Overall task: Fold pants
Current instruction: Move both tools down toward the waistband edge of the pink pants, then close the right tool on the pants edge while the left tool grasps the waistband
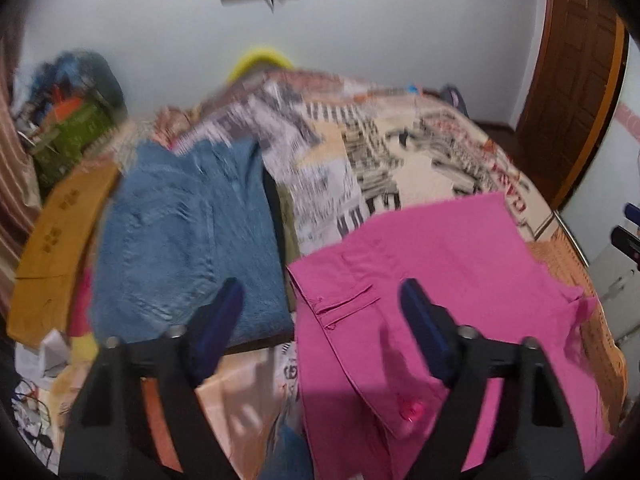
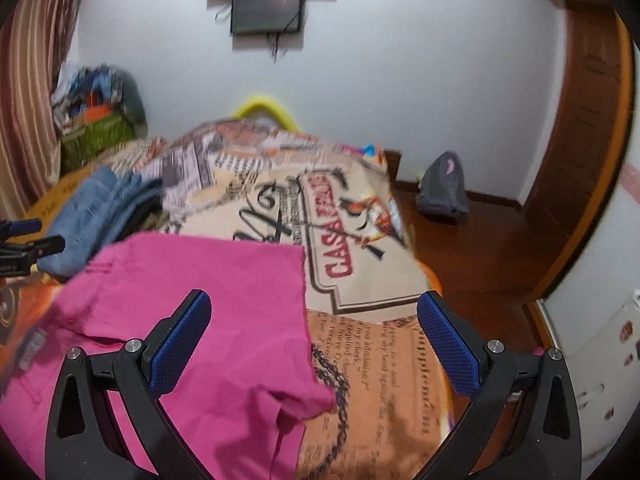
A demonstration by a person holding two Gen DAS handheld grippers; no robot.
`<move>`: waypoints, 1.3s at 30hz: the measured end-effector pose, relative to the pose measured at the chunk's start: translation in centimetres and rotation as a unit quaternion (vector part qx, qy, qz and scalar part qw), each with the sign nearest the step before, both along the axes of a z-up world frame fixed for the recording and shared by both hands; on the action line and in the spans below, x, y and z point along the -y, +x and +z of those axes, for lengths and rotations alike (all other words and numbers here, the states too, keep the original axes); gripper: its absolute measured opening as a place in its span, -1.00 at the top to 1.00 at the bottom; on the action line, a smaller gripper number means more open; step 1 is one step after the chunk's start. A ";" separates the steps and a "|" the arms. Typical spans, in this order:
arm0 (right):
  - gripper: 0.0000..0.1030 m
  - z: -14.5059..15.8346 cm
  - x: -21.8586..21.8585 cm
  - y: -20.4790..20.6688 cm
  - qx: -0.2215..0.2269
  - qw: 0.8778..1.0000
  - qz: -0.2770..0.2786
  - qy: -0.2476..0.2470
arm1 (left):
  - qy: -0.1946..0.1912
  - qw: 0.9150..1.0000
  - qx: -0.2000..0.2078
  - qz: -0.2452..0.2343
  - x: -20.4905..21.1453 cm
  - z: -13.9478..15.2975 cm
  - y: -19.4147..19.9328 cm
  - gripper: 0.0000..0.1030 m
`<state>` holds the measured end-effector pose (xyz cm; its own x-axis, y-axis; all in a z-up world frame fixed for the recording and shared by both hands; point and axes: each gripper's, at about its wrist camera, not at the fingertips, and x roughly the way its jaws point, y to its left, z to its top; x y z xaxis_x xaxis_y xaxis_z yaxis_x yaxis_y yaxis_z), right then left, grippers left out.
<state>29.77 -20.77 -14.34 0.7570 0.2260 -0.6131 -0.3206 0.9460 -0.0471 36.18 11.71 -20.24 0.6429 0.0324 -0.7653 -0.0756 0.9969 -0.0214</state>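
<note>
The pink pants (image 2: pixel 180 320) lie spread flat on the printed bedspread (image 2: pixel 360 240), near the bed's front edge. In the right wrist view their far edge runs straight from nine to three o'clock, and their right edge drops toward six, ending in a loose flap; bare bedspread lies open beyond, toward twelve and three. In the left wrist view the pants (image 1: pixel 440 280) stretch from six toward one o'clock, waistband button nearest the camera. Folded blue jeans (image 1: pixel 188 240) sit just beside them at ten o'clock. The left gripper (image 1: pixel 322 304) hovers with jaws wide apart, holding nothing. The right gripper (image 2: pixel 314 320) is likewise spread wide and empty, over the pants' right edge.
</note>
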 end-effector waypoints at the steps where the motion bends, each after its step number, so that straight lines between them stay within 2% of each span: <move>1: -0.98 -0.6 -0.3 0.9 -0.010 1.000 0.006 0.000 | -0.009 1.000 -0.012 -0.002 -0.3 -0.9 0.7 -0.31; 4: -0.86 -2.5 -1.1 3.5 -0.040 0.999 0.020 -0.009 | -0.009 1.000 -0.029 -0.008 -0.5 -2.5 1.9 -0.16; 7: -0.69 -4.4 -2.3 5.7 -0.061 0.997 0.030 -0.022 | -0.013 0.999 -0.035 -0.012 -0.8 -3.5 2.5 -0.16; 9: -0.57 -5.4 -2.5 7.0 -0.085 0.995 0.040 -0.007 | -0.008 0.999 -0.033 -0.014 -0.9 -3.8 2.8 -0.16; 16: -0.55 -6.8 -3.0 11.7 -0.107 0.993 0.053 0.015 | 0.010 0.999 -0.031 -0.021 -1.1 -4.2 3.3 -0.16; 19: -0.51 -7.7 -4.1 13.8 -0.125 0.991 0.056 -0.002 | 0.017 0.999 -0.024 -0.024 -1.0 -4.3 3.5 -0.16; 21: -0.35 -8.8 -4.9 15.0 -0.147 0.988 0.051 -0.025 | 0.011 0.999 -0.026 -0.024 -1.2 -4.4 3.5 -0.16; 23: -0.36 -9.6 -5.0 15.6 -0.167 0.985 0.049 -0.012 | 0.003 0.999 -0.028 -0.024 -1.4 -4.6 3.6 -0.16; 25: -0.33 -9.6 -4.8 15.5 -0.165 0.985 0.046 0.002 | -0.007 0.999 -0.029 -0.023 -1.7 -4.6 3.7 -0.16; 26: -0.16 -9.5 -4.7 15.2 -0.162 0.985 0.050 0.003 | -0.011 0.999 -0.030 -0.022 -1.7 -4.7 3.8 -0.16; 27: 0.15 -9.4 -4.7 15.0 -0.158 0.986 0.055 0.005 | -0.015 0.999 -0.031 -0.022 -1.7 -4.7 3.8 -0.12; 28: 0.31 -9.3 -4.7 14.6 -0.154 0.986 0.061 0.005 | -0.020 0.999 -0.033 -0.022 -1.7 -4.6 3.9 -0.08; 29: 0.64 -9.2 -4.9 14.2 -0.152 0.986 0.067 0.000 | -0.022 0.999 -0.035 -0.024 -1.6 -4.6 3.9 -0.05; 30: 0.87 -9.1 -5.0 13.9 -0.152 0.986 0.071 -0.006 | -0.023 0.999 -0.037 -0.026 -1.5 -4.6 4.0 -0.01; 32: 0.88 -9.1 -5.2 13.6 -0.146 0.987 0.070 -0.017 | -0.026 0.998 -0.040 -0.032 -1.2 -4.5 4.1 0.00; 36: 0.91 -9.1 -3.9 13.9 -0.145 0.987 0.062 -0.010 | -0.029 0.998 -0.045 -0.033 -1.2 -4.5 4.7 0.00; 39: 0.91 -9.4 -2.1 14.0 -0.148 0.988 0.046 -0.003 | -0.049 0.997 -0.054 -0.036 -1.4 -4.9 5.8 0.00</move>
<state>43.72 -18.64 -23.71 0.5214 0.2811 -0.8057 -0.4056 0.9123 0.0558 41.96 13.10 -25.15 0.5542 -0.0887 -0.8277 -0.0111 0.9934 -0.1139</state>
